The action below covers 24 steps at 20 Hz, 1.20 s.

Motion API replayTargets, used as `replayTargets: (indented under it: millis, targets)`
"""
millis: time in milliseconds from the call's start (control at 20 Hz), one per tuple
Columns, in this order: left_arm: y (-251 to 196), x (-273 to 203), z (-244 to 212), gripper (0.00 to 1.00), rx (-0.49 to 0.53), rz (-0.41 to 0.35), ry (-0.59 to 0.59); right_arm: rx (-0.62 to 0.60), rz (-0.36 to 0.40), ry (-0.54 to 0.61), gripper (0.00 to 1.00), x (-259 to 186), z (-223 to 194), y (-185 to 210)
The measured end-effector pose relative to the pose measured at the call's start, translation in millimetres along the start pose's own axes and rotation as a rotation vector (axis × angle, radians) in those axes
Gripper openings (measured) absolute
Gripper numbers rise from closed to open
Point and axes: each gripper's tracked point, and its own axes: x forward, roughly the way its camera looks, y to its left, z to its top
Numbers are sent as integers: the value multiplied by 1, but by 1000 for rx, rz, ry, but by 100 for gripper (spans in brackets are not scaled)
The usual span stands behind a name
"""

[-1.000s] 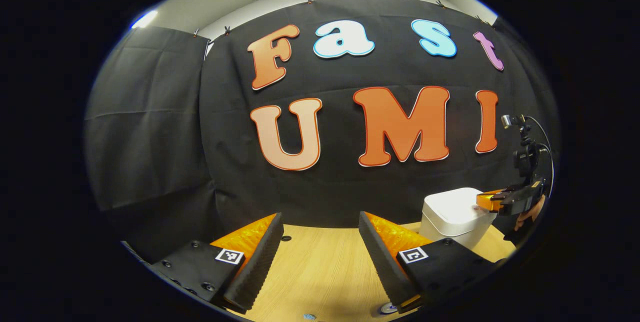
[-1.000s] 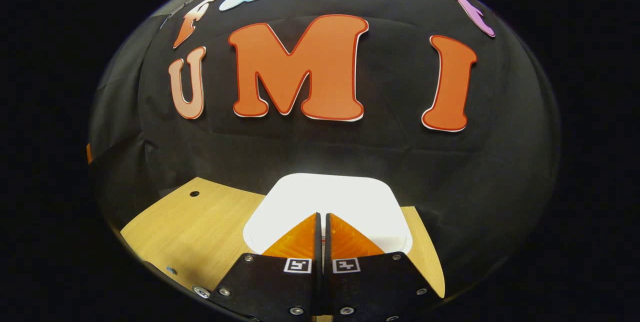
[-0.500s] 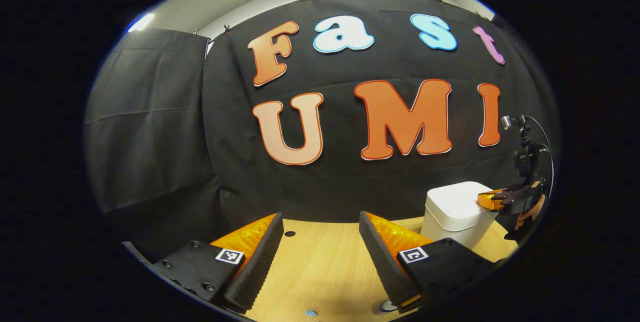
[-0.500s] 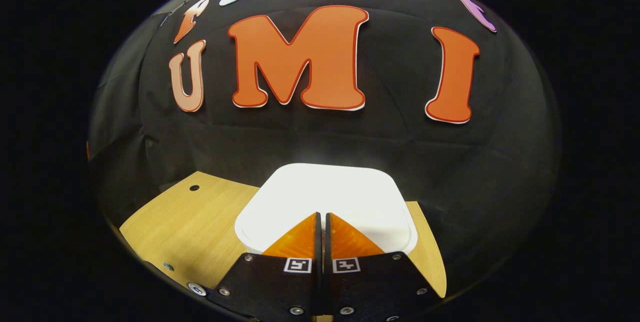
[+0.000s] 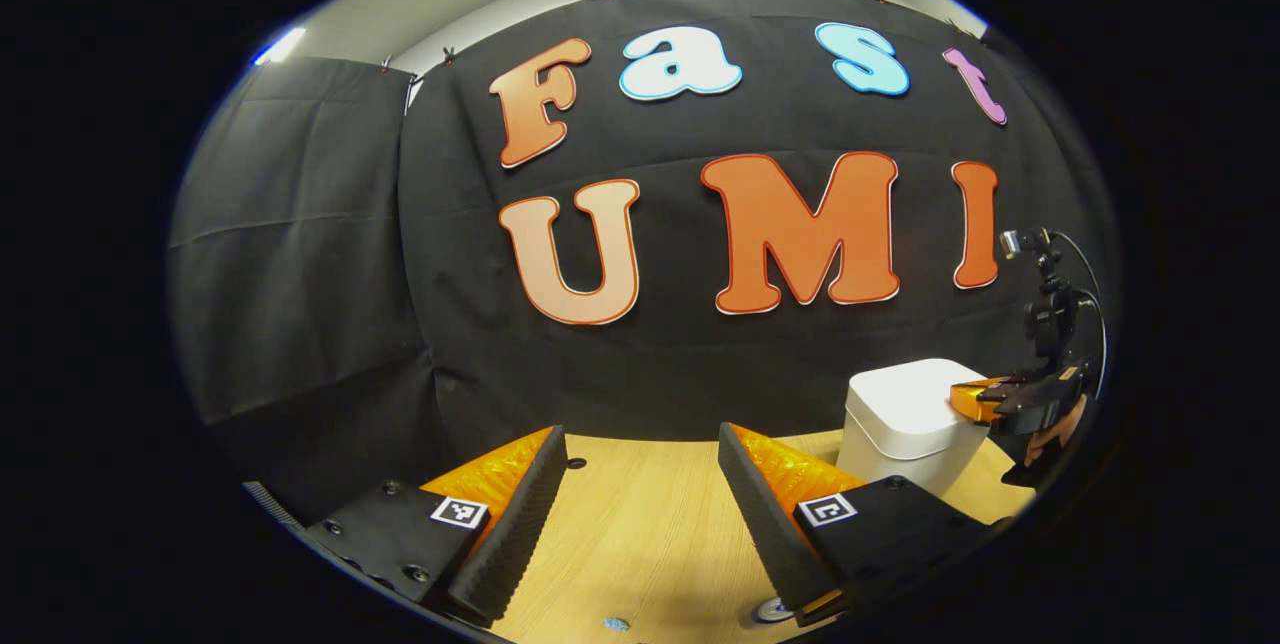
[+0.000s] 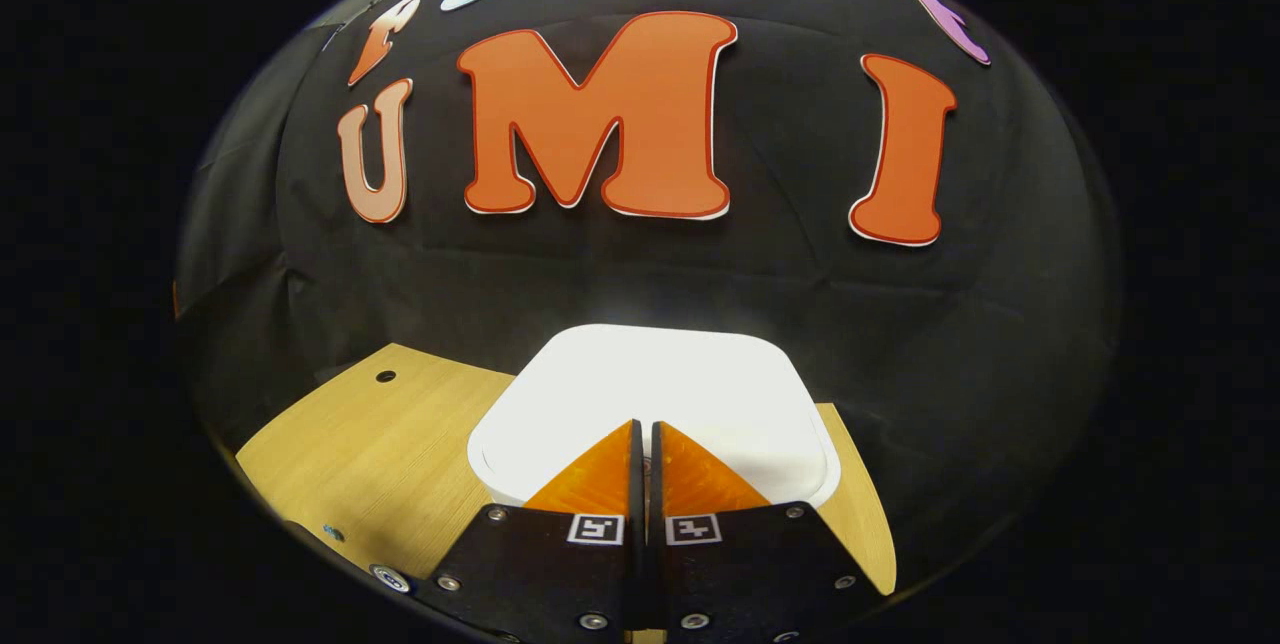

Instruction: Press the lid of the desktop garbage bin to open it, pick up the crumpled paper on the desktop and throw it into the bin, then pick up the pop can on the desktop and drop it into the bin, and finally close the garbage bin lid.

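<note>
The white desktop bin (image 5: 905, 429) stands on the wooden table at the right of the left gripper view, its lid (image 6: 650, 384) down flat. My right gripper (image 6: 643, 424) is shut with nothing between its fingers, and its tips rest on or just above the near part of the lid. The left gripper view shows that same right gripper (image 5: 962, 396) at the bin's right top edge, held by a hand (image 5: 1050, 434). My left gripper (image 5: 640, 444) stands open over bare table, well left of the bin.
The wooden table (image 5: 640, 534) runs up to the black cloth wall. A small round hole (image 6: 385, 376) sits in the tabletop left of the bin. A small blue scrap (image 5: 615, 624) lies on the table at the near edge. A black camera mount (image 5: 1045, 299) rises above the right gripper.
The right gripper has come down slightly onto the lid over the last second, then held still. The left gripper has tilted a little; its fingers stay open.
</note>
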Motion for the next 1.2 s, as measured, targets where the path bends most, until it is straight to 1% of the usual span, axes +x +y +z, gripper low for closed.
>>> replayTargets:
  millis: [150,400,650,750,800,900,950,1000,1050,1100,1150,1200]
  targets:
    - [-2,-1,0,97,7,0,-1,14,-2,-7,1,-2,0,1]
    - [-12,-2,-1,99,4,-10,2,-24,11,-56,1,-5,10,2]
    - [-16,-4,-5,99,-3,-13,0,-21,24,-46,1,-9,9,2]
    - [-14,-2,-2,99,-6,-18,-6,-37,20,-65,3,-14,14,2]
    - [-13,0,-1,99,-4,-19,-10,-47,15,-86,6,-17,21,3]
    - [-10,5,-5,99,-5,-34,-6,-64,2,-135,15,-25,35,2]
    - [-9,6,-6,99,-8,-42,-6,-69,-8,-160,25,-28,41,3]
    - [-7,8,-7,100,-12,-53,-8,-72,-22,-182,30,-32,46,3]
    - [-3,9,-9,99,-11,-61,-10,-72,-38,-199,40,-35,51,3]
    - [1,14,-8,99,-8,-68,-13,-73,-51,-212,44,-39,54,4]
    - [5,19,-7,99,-11,-77,-14,-77,-64,-223,50,-44,57,5]
    - [8,23,-7,99,-14,-82,-13,-82,-71,-229,53,-47,59,7]
